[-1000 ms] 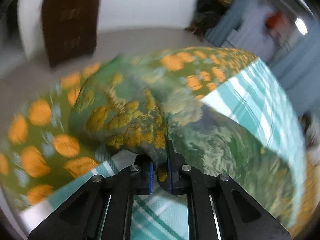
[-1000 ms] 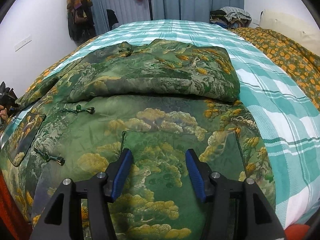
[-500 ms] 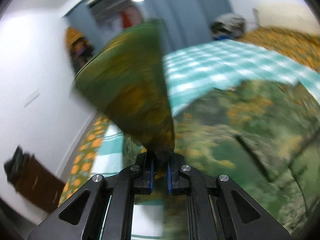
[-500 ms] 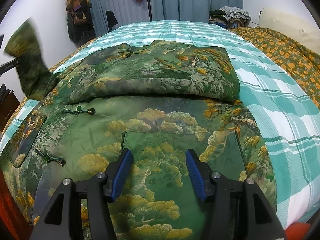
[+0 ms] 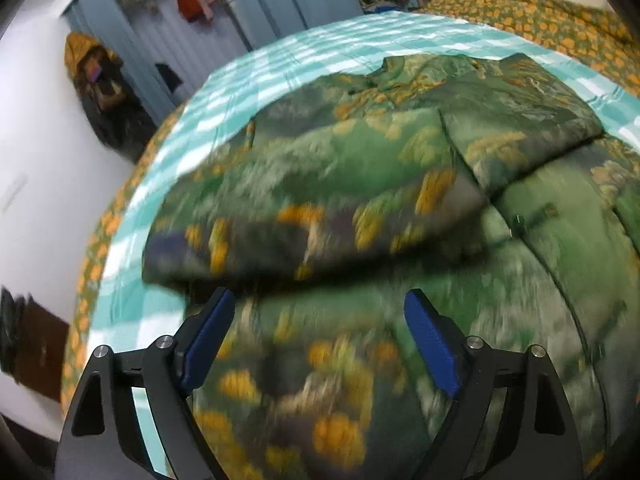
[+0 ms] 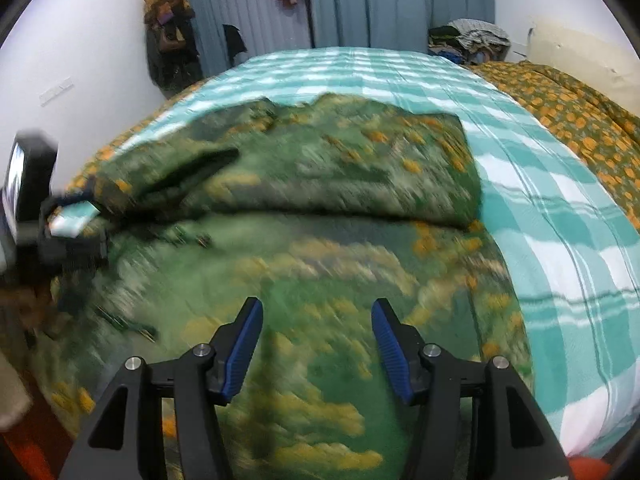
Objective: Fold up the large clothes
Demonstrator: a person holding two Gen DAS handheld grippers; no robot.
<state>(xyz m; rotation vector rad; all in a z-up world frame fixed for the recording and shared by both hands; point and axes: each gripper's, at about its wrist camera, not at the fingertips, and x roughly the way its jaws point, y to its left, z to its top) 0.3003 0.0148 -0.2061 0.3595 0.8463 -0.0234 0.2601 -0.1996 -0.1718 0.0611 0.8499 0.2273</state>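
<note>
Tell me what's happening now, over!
Left gripper just opened, empty. Right gripper open, empty, over the jacket. Sleeve lies folded across jacket. Nothing in the way.

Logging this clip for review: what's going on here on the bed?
A person with a handheld gripper in each hand is folding a large green patterned jacket spread on a teal checked bedsheet. The left gripper carried a sleeve over onto the jacket's body and its jaws have just been opening; nothing is between them now. The right gripper hovers open over the lower part of the jacket, holding nothing. The other sleeve side already lies folded in.
</note>
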